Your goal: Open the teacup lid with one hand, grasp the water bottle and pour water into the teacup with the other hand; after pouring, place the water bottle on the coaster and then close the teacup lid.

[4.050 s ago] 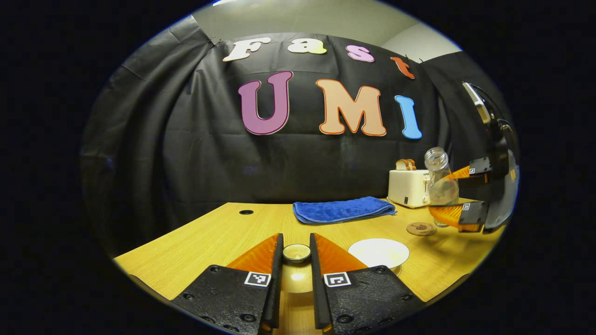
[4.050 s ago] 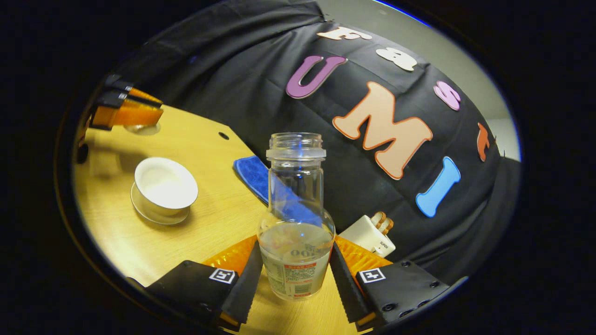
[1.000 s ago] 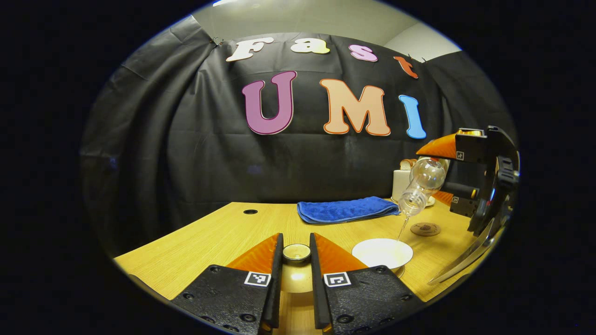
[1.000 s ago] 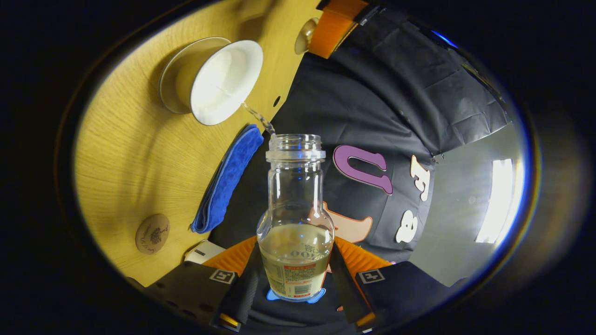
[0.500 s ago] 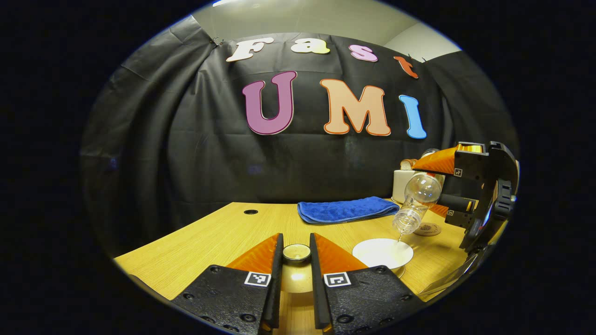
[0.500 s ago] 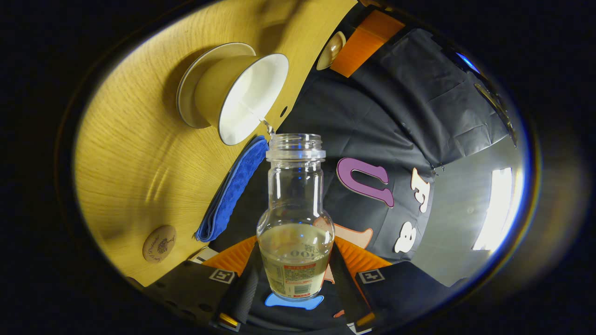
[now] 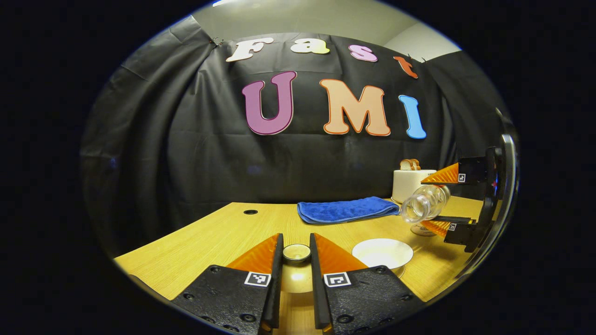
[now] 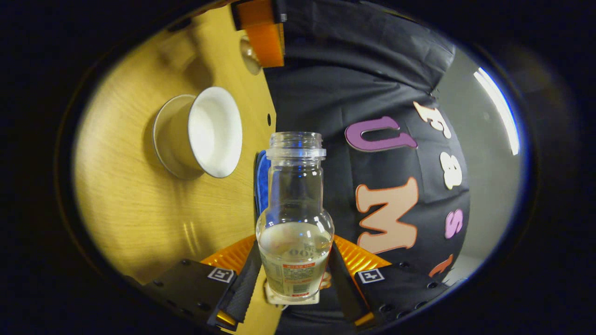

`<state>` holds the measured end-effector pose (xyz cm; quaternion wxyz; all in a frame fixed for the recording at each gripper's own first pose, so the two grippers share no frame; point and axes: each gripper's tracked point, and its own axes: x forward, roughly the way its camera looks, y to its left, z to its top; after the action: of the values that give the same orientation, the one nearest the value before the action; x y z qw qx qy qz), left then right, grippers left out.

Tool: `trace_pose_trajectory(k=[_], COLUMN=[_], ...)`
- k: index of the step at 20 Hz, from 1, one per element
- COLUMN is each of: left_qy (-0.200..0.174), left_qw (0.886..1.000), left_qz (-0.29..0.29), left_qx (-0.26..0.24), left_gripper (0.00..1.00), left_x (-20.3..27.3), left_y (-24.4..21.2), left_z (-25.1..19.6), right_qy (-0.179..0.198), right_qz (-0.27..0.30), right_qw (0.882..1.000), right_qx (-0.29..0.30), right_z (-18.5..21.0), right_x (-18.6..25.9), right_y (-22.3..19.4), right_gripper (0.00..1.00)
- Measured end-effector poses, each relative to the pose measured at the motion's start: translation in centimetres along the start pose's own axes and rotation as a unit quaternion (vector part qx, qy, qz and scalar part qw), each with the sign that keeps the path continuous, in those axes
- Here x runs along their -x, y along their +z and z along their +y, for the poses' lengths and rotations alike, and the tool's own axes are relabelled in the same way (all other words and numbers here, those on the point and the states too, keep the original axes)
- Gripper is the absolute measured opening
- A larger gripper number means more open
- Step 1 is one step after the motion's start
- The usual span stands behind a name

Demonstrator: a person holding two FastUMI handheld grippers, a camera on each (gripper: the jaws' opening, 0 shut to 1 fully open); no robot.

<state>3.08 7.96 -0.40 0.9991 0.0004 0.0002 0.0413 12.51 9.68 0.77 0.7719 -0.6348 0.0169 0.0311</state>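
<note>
Table, one teacup, one bottle

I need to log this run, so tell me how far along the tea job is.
Done: the lid is off, clamped in the left gripper above the table, and the cup stands open. In hand: the right gripper grips the bottle, tipped on its side with no stream at its mouth, so pouring looks over. Left: stand the bottle on the coaster, then put the lid back.
</note>
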Motion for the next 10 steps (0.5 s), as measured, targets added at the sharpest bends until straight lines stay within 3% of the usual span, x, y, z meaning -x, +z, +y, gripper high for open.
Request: trace_pose_trajectory(k=[4,10], left_qy=[0.0,0.0], left_qw=[1.0,1.0], left_qz=[0.0,0.0], left_qx=[0.0,0.0], left_gripper=[0.28,0.27], left_x=[0.0,0.0], left_y=[0.1,0.0], left_z=[0.0,0.0], right_qy=[-0.001,-0.031], right_qz=[0.022,0.046], right_qw=[0.984,0.941], right_qx=[-0.176,-0.334], right_z=[-1.4,-3.6], right_x=[-0.1,-1.6], right_y=[-2.1,-5.8], right_gripper=[0.81,0.81])
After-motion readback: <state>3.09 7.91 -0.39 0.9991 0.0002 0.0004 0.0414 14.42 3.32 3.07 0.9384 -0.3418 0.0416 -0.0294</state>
